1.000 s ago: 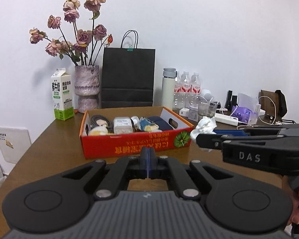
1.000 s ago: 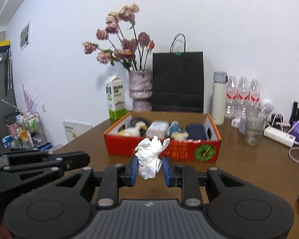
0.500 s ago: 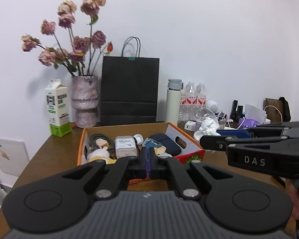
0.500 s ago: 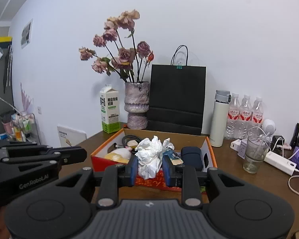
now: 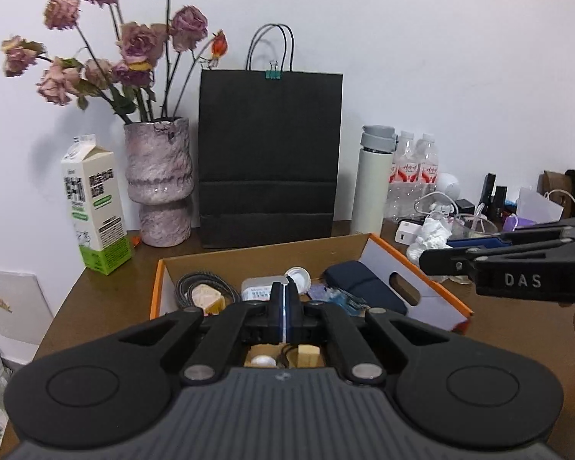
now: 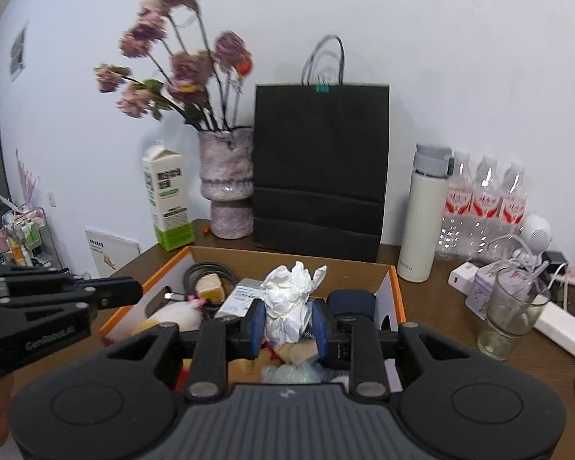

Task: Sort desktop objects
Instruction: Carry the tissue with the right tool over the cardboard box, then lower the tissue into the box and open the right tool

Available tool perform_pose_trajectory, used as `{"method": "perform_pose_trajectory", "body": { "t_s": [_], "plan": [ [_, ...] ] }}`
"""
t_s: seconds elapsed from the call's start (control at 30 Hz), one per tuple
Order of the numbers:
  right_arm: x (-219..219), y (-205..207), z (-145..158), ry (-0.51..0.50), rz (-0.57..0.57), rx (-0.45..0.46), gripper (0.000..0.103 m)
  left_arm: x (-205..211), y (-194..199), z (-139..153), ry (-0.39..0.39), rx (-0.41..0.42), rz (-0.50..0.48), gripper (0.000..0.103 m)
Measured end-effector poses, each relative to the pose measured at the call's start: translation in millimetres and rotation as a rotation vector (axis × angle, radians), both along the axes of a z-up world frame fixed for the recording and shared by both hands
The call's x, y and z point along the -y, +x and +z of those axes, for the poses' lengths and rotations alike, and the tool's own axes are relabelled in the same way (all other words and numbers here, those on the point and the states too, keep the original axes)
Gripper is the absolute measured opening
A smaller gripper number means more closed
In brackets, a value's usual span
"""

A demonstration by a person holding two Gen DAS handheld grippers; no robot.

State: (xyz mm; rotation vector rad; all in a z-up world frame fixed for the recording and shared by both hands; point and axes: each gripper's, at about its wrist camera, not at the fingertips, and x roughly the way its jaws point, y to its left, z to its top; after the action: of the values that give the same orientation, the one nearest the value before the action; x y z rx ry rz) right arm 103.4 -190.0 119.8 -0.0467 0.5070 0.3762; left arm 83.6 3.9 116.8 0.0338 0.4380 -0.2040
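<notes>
Tissue wad (image 6: pixel 289 299) sits clamped in your right gripper (image 6: pixel 288 324), hovering over the cardboard box (image 6: pixel 396 295), likely for dropping in. Left gripper (image 5: pixel 283 312) at 9 o'clock is pressed together, empty, just riding along.

Two black plastic hand-held grippers side by side, tilted slightly downward.
Left gripper (image 5: pixel 284 308) closed with blue pads together; right gripper (image 6: pixel 288 322) clamped on crumpled white paper (image 6: pixel 290 299).
</notes>
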Motion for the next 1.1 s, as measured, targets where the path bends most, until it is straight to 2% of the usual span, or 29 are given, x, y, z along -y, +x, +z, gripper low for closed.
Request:
{"method": "perform_pose_trajectory", "body": {
  "t_s": [0.2,0.33,0.43,0.6,0.93,1.03,1.1],
  "plan": [
    [-5,45,-12,-0.001,0.005,-0.058,0.025,-3,39,-9,0.000,-0.062,0.001,0.002],
    [-12,79,-22,-0.014,0.007,-0.104,0.025,-15,76,-11,-0.056,-0.142,-0.010,0.002],
    [-17,115,-37,-0.015,0.001,-0.192,0.025,-26,111,-15,-0.093,-0.227,0.015,0.002],
    [-22,162,-63,-0.012,-0.017,-0.319,0.025,-35,153,-23,-0.066,-0.307,0.062,0.002],
    [-49,214,-109,-0.063,0.019,-0.531,0.026,-36,195,-64,-0.066,-0.511,0.081,0.002],
    [-57,217,-110,-0.092,0.011,-0.545,0.025,-35,199,-73,-0.061,-0.565,0.084,0.002],
    [-61,216,-107,-0.118,0.001,-0.549,0.030,-34,201,-74,-0.058,-0.587,0.088,0.002]
  ]
}}
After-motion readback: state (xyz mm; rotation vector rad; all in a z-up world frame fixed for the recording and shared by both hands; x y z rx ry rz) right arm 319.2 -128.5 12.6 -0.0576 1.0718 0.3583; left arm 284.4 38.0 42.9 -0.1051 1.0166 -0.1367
